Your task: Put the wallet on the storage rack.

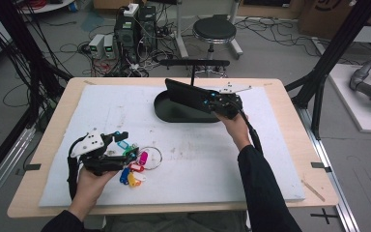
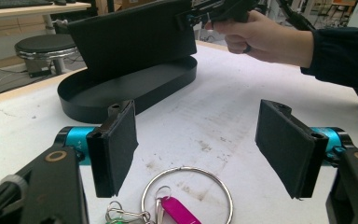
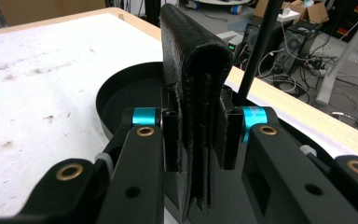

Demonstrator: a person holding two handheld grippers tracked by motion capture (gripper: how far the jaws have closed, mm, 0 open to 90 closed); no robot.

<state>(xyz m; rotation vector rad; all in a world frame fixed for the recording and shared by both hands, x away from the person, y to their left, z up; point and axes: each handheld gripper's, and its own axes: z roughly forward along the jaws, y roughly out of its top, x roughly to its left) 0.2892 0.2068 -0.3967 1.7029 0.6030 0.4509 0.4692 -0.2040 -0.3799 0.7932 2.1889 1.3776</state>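
A folded black wallet (image 1: 183, 93) hangs over a black oval tray (image 1: 166, 113) at the back middle of the white mat. My right gripper (image 1: 205, 100) is shut on it; in the right gripper view the wallet (image 3: 191, 56) stands upright on its edge between the two jaws of that gripper (image 3: 198, 130), above the tray (image 3: 130, 84). My left gripper (image 1: 128, 147) is open at the front left, its jaws on either side of a metal key ring (image 2: 227, 191) with a pink tag (image 2: 179, 211) and several other coloured tags (image 1: 133, 174). The left gripper (image 2: 200, 144) holds nothing.
The white mat (image 1: 198, 159) covers most of the wooden table (image 1: 290, 121). Behind the table stand a black stool (image 1: 214, 30), computer boxes (image 1: 135, 26) and loose cables. Black frame posts (image 1: 338, 43) rise at the right and left.
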